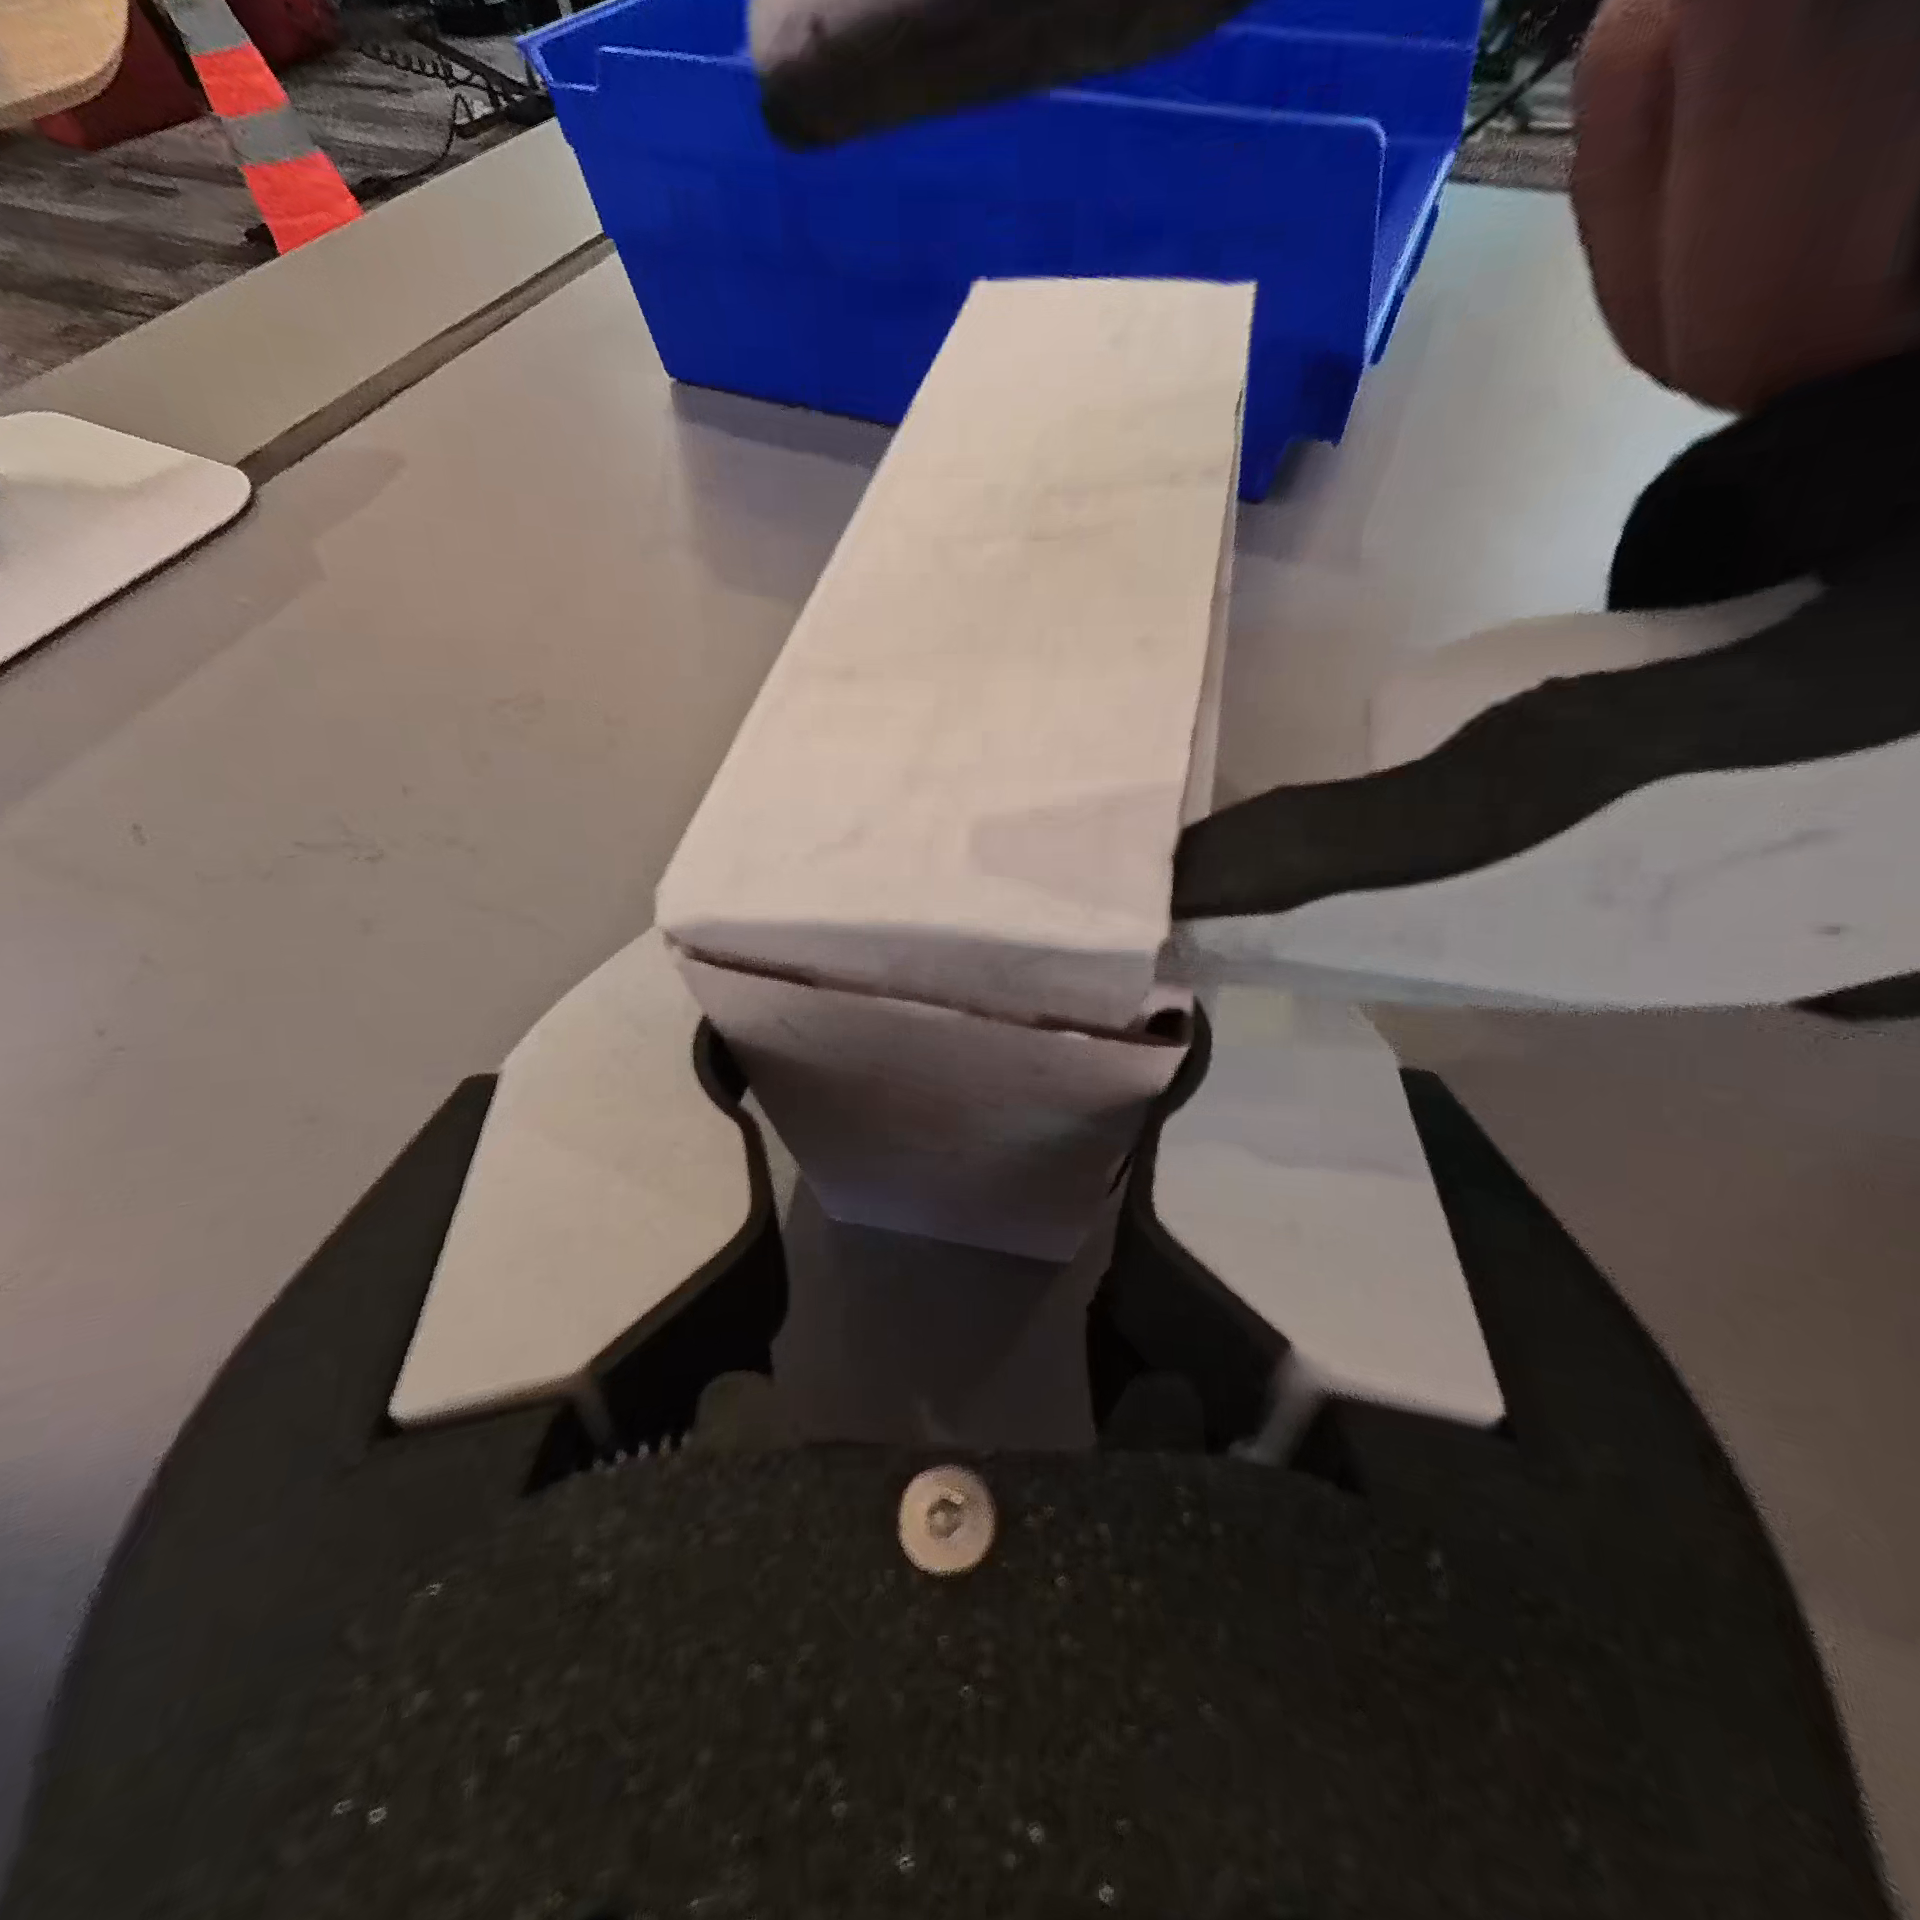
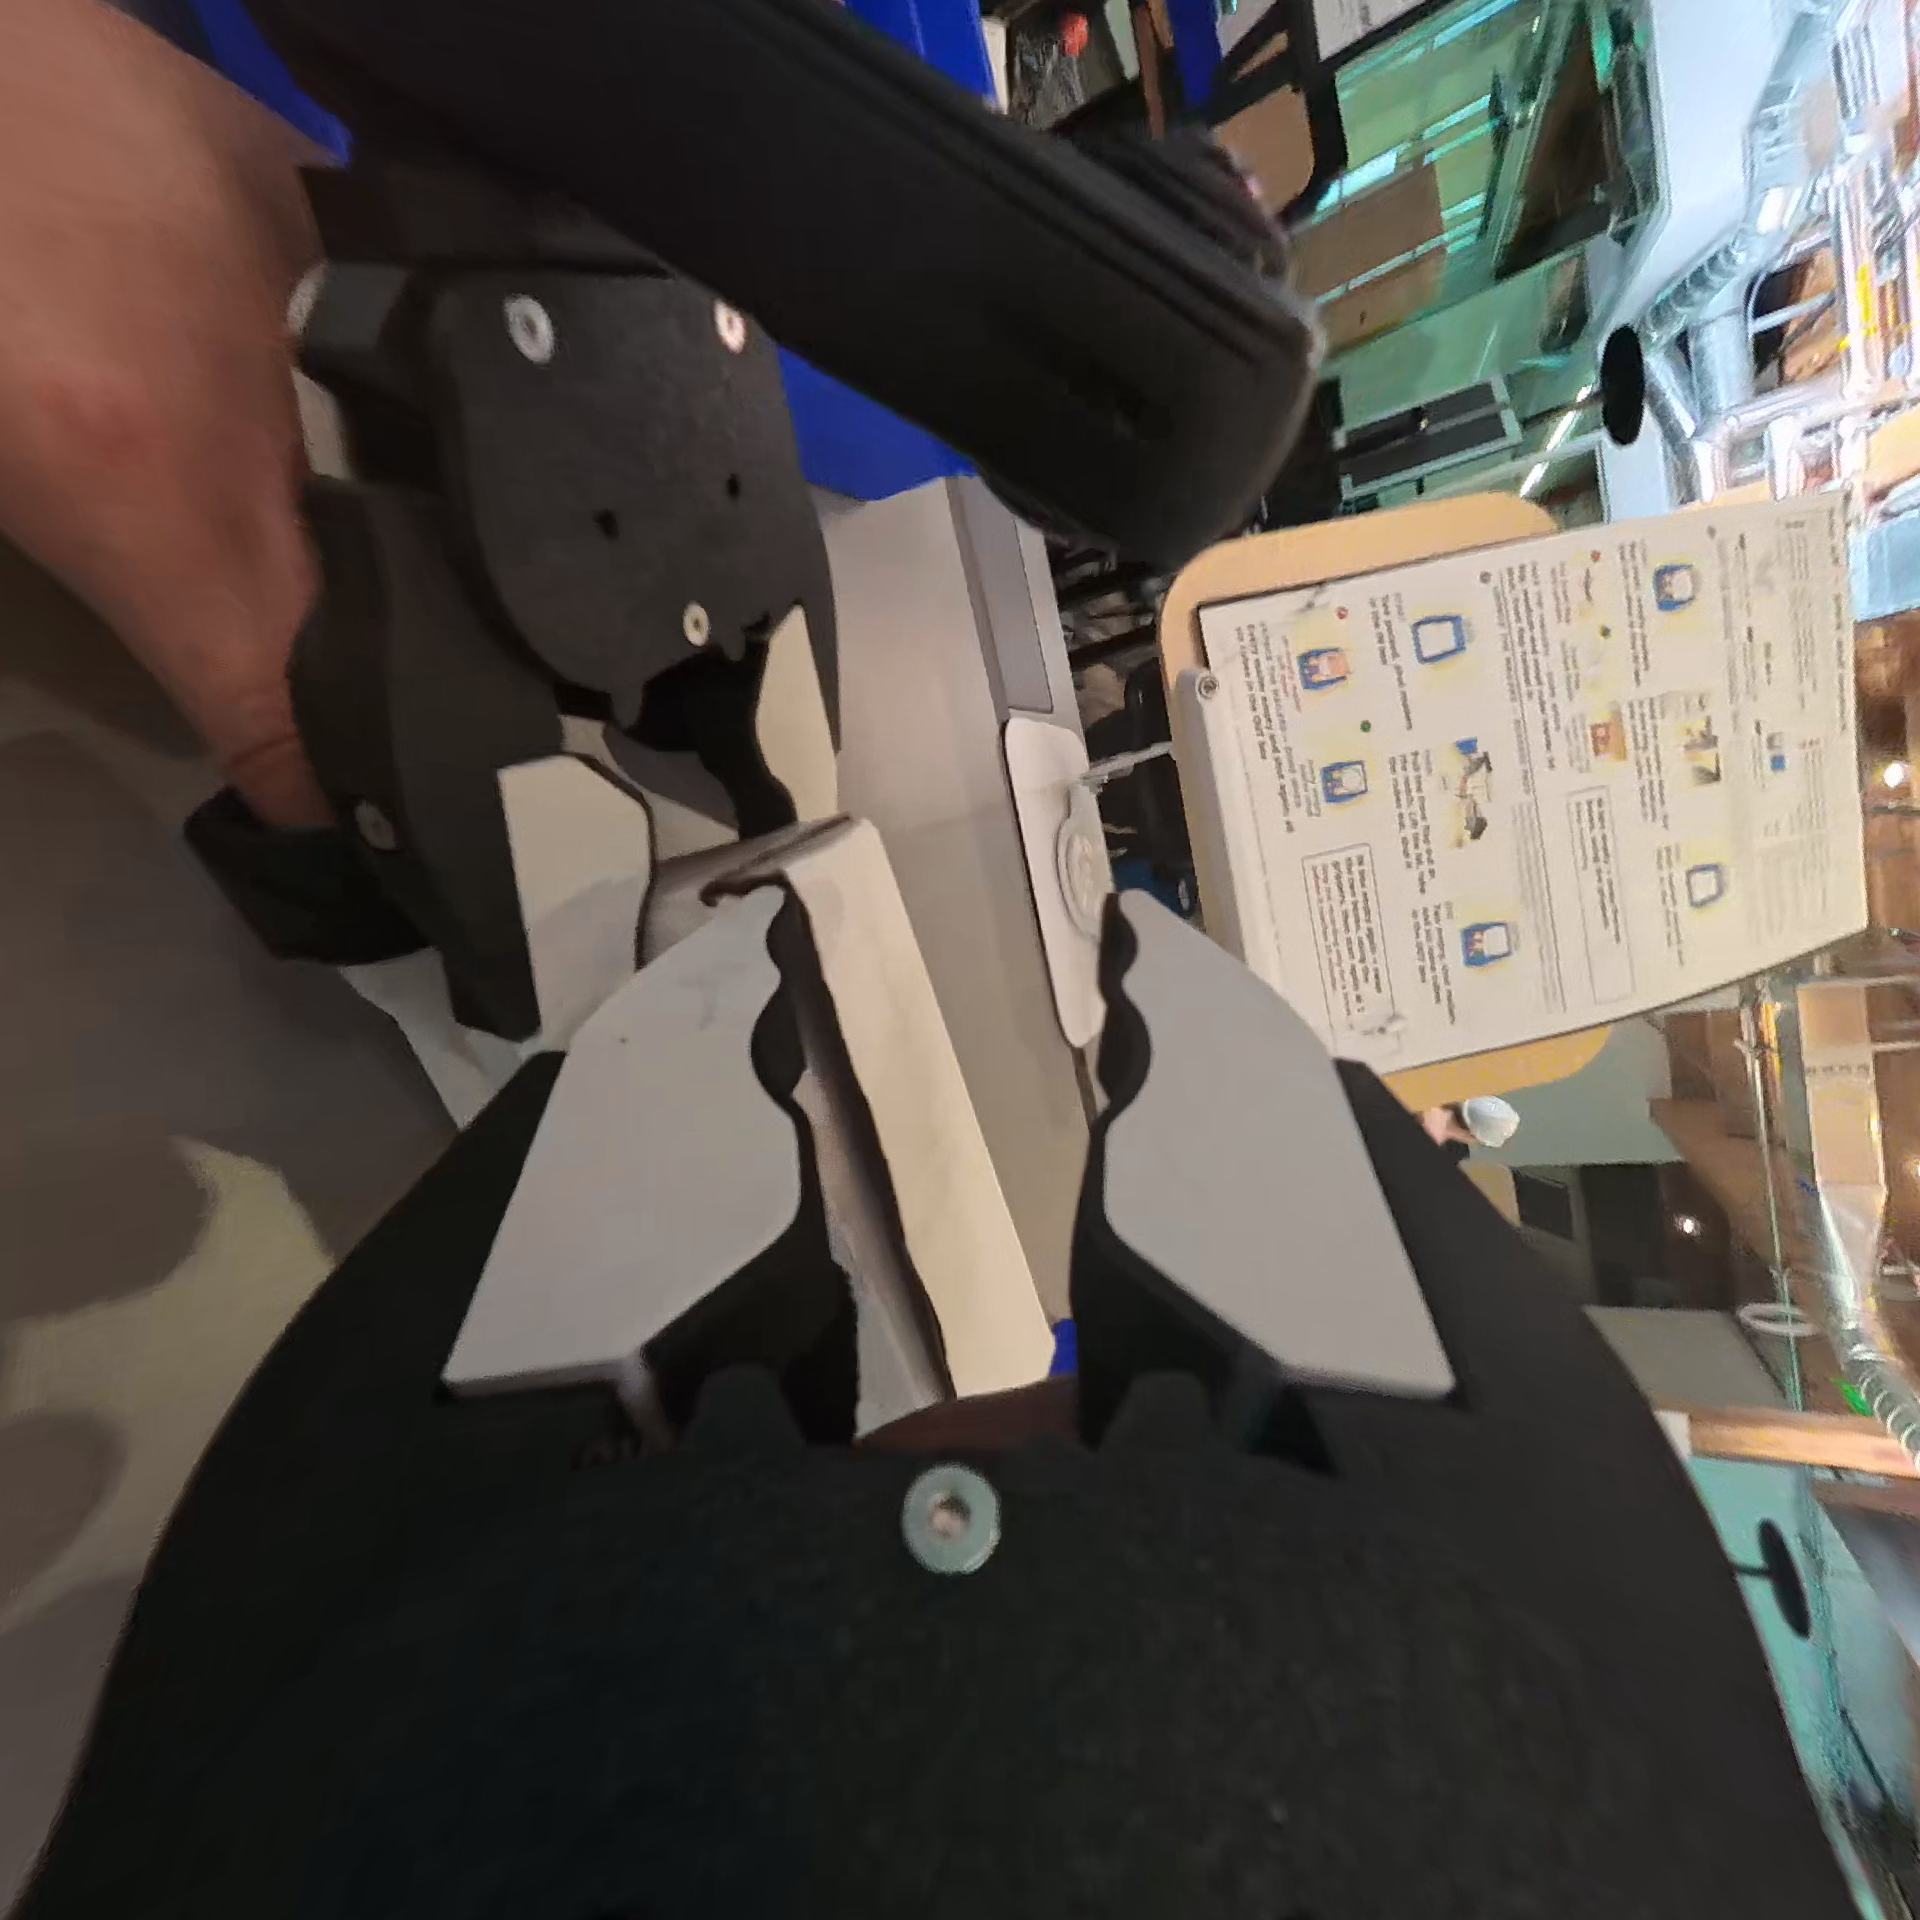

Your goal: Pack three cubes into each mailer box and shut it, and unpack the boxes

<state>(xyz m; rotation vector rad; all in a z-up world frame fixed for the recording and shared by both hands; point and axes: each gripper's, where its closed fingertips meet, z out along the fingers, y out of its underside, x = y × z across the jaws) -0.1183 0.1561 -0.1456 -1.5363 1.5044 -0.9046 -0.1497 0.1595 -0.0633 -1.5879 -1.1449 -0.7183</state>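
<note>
Grey tabletop (image 1: 364,831) fills the scene under both tools, with a cluttered workshop blurred behind it. Nearest us in the left wrist view, the left gripper (image 1: 940,1101) pinches the near end of a long white cardboard mailer box (image 1: 997,665), its two grey fingers pressed against the box's lower sides. We judge the lid as nearly shut: a thin dark seam still shows along the near edge.

From the right, the right gripper (image 1: 1179,899) comes in with one finger touching the box's right edge close to that seam. In the right wrist view the camera is rolled sideways and the right gripper's (image 2: 940,961) fingers stand spread, with the box's edge lying between them and nothing clamped.

Farther off sits a blue plastic bin (image 1: 935,229), just beyond the box's far end, and at the far left a white rounded pad (image 1: 94,520) lies on the table. No cubes are visible, so we cannot tell what is in the box.

To finish the closing well, we should hold the left grip steady and low, so the box cannot slide, and press the right finger along the lid edge until the seam disappears. A hard squeeze could buckle the thin card.
</note>
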